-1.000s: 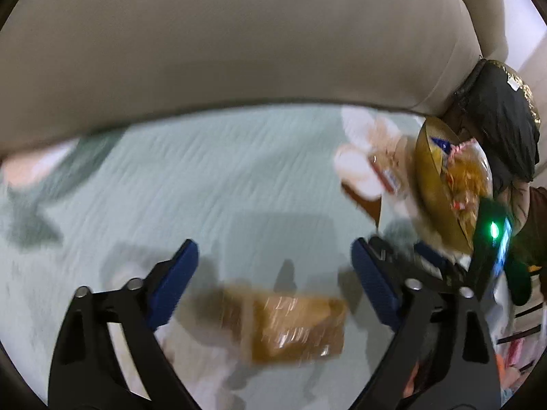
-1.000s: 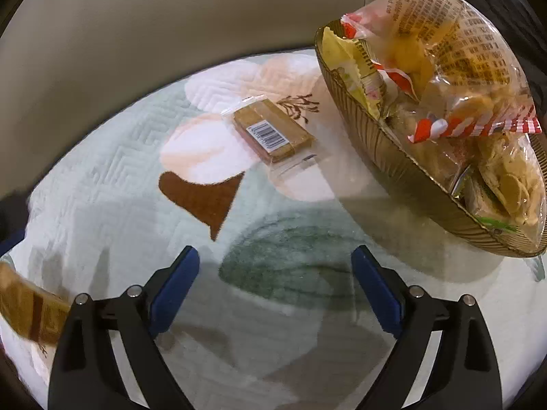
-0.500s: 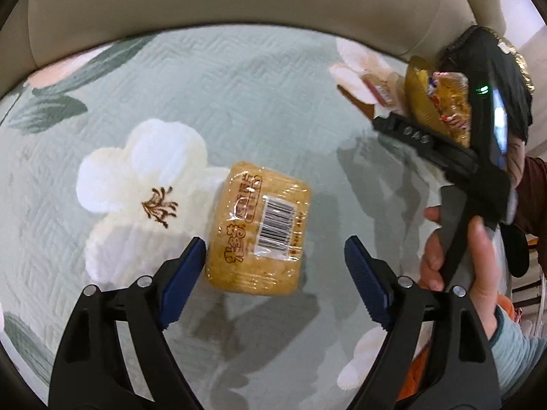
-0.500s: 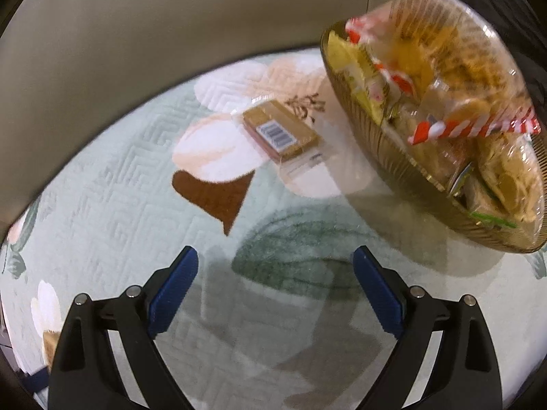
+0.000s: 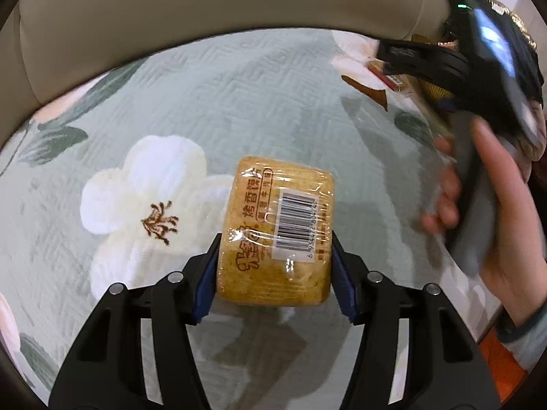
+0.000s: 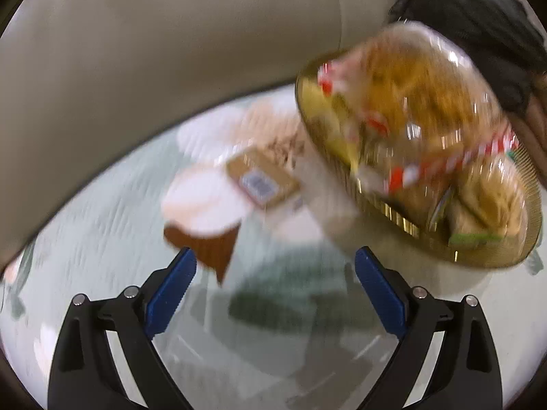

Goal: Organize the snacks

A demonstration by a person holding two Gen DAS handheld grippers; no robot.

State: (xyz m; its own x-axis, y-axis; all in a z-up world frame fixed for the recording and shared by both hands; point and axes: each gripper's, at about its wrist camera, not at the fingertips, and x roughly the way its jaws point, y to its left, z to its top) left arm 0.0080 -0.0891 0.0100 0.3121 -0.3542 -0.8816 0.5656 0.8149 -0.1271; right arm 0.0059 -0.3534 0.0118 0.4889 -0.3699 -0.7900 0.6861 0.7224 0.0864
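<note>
Since the earlier frame, both blue pads of my left tool point(image 5: 273, 270) have come in from well clear of the wrapped golden cake point(image 5: 278, 235) to press on its two long sides; the jaws are closing, with the cake between them. The cake sits at the centre of my left wrist view, barcode label up, its near end between the pads and its far end pointing to twelve o'clock. It lies on the pale green quilted cover point(image 5: 212, 102), just right of a printed white flower point(image 5: 147, 198) at nine o'clock.

At two to three o'clock in that view my right hand point(image 5: 506, 225) grips the handle of the other tool, blurred.

My right tool point(image 6: 275, 283) stands wide with nothing between its pads, held over the cover. Its whole view is smeared by motion. At twelve o'clock from the pads lies a flat brown snack bar point(image 6: 261, 179) in clear wrap, label up, on a printed pale flower. At two o'clock stands a golden ribbed bowl point(image 6: 403, 225), heaped with bagged snacks point(image 6: 427, 119) in clear wrappers with red and white stripes. The bar is just beside the bowl's left rim but apart from it. A beige cushioned backrest point(image 6: 154, 61) curves behind everything from nine to twelve o'clock, and a dark bag point(image 6: 478, 17) sits at one o'clock behind the bowl.
</note>
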